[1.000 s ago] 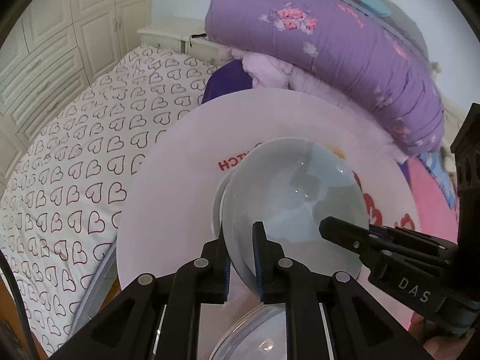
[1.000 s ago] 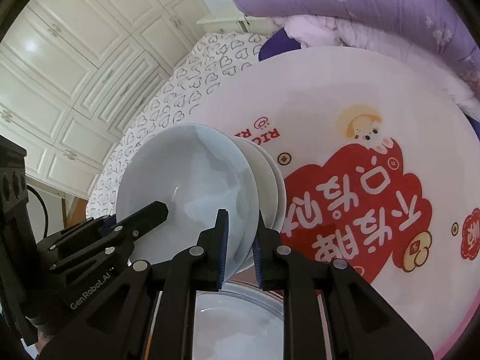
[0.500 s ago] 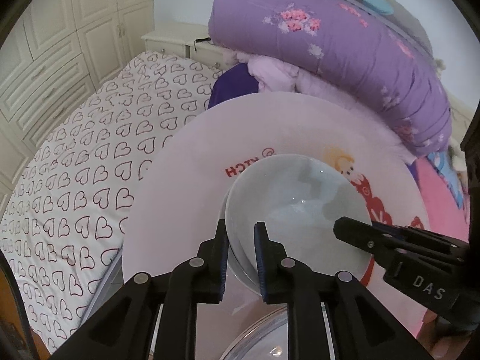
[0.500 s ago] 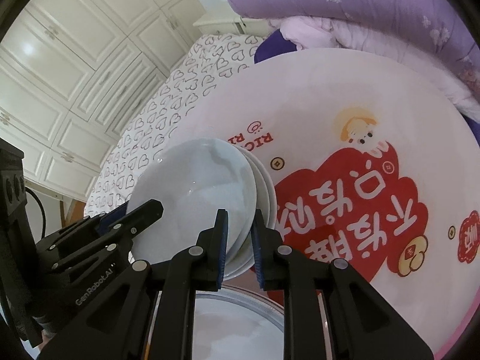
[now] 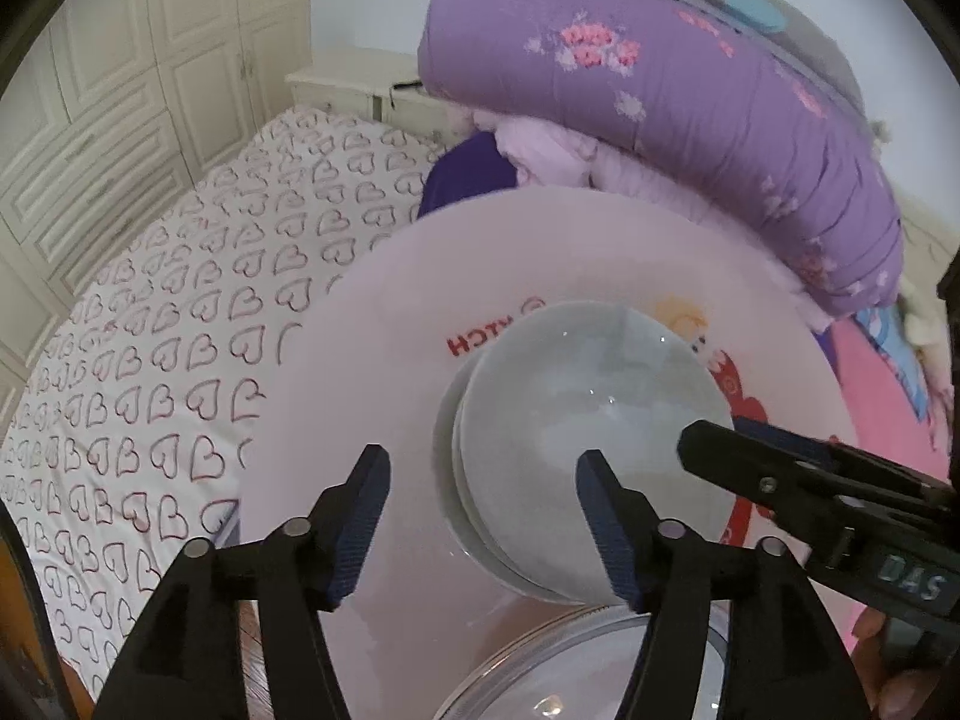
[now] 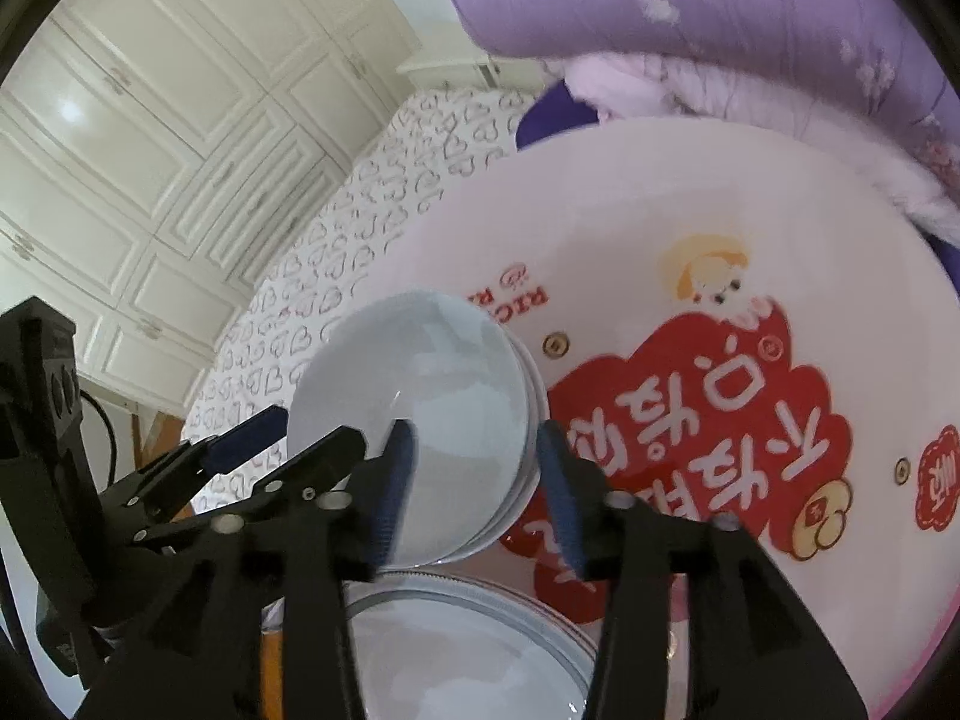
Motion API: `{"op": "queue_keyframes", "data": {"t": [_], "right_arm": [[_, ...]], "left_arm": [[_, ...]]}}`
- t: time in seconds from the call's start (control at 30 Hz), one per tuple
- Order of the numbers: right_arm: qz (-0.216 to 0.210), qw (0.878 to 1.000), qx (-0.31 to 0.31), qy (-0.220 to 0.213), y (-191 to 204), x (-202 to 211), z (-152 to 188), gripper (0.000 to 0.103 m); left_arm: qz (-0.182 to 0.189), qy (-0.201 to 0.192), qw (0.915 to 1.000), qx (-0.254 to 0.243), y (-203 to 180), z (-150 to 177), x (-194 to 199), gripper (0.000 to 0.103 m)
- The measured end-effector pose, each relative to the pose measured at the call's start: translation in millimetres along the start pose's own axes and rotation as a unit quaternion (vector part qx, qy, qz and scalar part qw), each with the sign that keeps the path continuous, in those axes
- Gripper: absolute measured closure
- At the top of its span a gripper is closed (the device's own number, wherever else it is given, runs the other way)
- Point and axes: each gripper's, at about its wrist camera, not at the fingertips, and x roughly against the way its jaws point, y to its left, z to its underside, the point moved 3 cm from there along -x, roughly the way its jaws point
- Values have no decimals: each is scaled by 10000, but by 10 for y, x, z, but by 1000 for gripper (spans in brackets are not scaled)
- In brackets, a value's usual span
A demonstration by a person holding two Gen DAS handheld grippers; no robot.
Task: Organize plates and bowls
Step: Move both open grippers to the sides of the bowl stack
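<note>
A stack of pale blue-white bowls [image 5: 588, 438] [image 6: 420, 420] rests on the round white table [image 5: 372, 372] [image 6: 660, 210] with its red cartoon print. My left gripper [image 5: 483, 516] [image 6: 315, 429] is opening, and the stack's left rim lies between its pads, untouched. My right gripper [image 6: 474, 486] [image 5: 714, 433] is opening too. It straddles the stack's right rim, pads clear of it. A larger dish with a shiny rim [image 5: 570, 678] [image 6: 468, 648] sits just below both grippers, partly hidden by the fingers.
Behind the table lies a bed with a heart-print sheet [image 5: 180, 360] [image 6: 336, 264]. A rolled purple quilt [image 5: 690, 120] [image 6: 720, 18] and lilac bedding pile up at the back. White wardrobe doors [image 6: 150, 120] and a nightstand [image 5: 360, 90] stand further off.
Both grippers were shut on the top bowl's rim, holding it tilted. The bowl has come down flat onto the stack, and both pairs of jaws have spread apart and let go.
</note>
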Motion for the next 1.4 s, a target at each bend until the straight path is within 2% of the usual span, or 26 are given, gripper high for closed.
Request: {"op": "queue_keyframes", "data": {"t": [0.07, 0.1, 0.13, 0.2, 0.43, 0.7, 1.07, 1.2, 1.4], "right_arm": [[15, 9998, -53, -204, -18, 75, -23, 14], [14, 9994, -78, -327, -30, 120, -36, 7], [-36, 9991, -118, -399, -39, 157, -47, 5], [-97, 9985, -202, -497, -57, 205, -66, 1], [-144, 9955, -324, -876, -117, 446, -111, 0], [-185, 9906, -387, -1295, -185, 781, -76, 0], [142, 9815, -142, -1902, -207, 1217, 91, 0], [270, 9823, -3, -1852, -219, 1177, 160, 0], [285, 9870, 5, -1579, -305, 975, 210, 0]], "left_arm": [[39, -42, 10000, 70, 12, 19, 43, 25], [57, -110, 9999, 110, 18, 29, 84, 14], [47, -167, 9998, 134, 23, 38, 119, 4], [-39, -326, 9993, 156, 36, 68, 218, 1], [0, -550, 9983, 179, -16, 192, 514, 1], [169, -955, 9950, 231, 26, 413, 1042, 1], [194, -1570, 9867, 375, 202, 947, 1622, 1], [198, -1534, 9869, 464, 258, 1113, 1605, 1], [227, -1168, 9901, 739, 436, 1181, 1326, 1]]}}
